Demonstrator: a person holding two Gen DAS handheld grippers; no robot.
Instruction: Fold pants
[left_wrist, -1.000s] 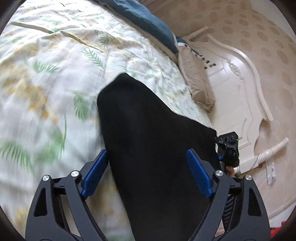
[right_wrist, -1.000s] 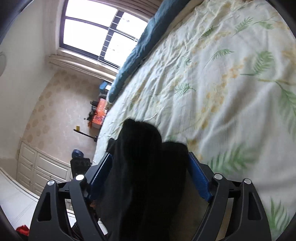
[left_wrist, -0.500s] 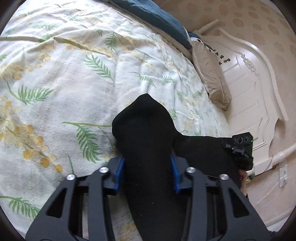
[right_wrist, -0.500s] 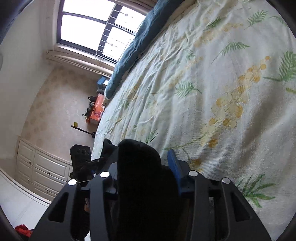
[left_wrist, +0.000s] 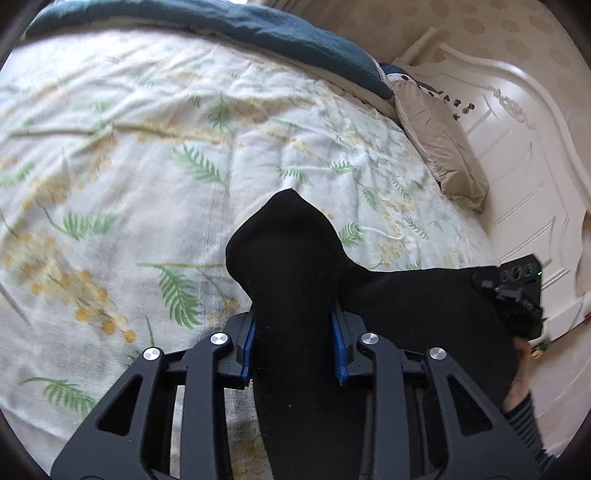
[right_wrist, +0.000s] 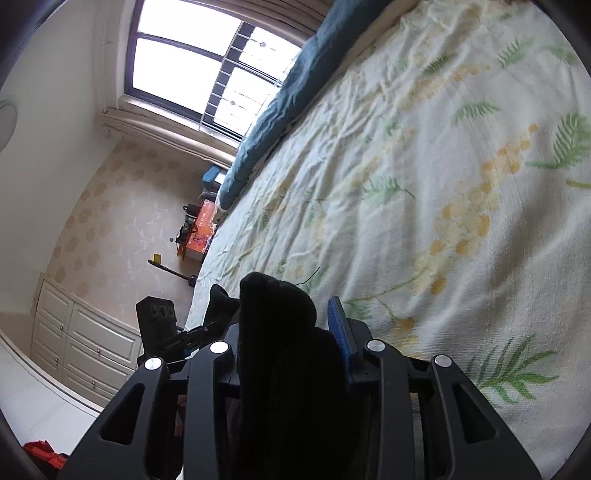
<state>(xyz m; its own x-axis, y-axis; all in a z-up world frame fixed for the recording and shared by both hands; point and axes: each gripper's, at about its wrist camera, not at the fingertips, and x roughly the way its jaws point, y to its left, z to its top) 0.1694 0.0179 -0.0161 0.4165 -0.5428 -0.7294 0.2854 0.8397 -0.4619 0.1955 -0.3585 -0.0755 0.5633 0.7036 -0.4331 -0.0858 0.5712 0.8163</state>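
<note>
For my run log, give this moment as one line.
left gripper: shut on black fabric pants | right gripper: shut on pants | above leaf-print bedspread

I can read no text, label, brand or number anywhere in my two views. The orange box (right_wrist: 200, 232) on the floor past the foot of the bed, seen from my right wrist, carries some print, but it is too small and blurred for me to make out
</note>
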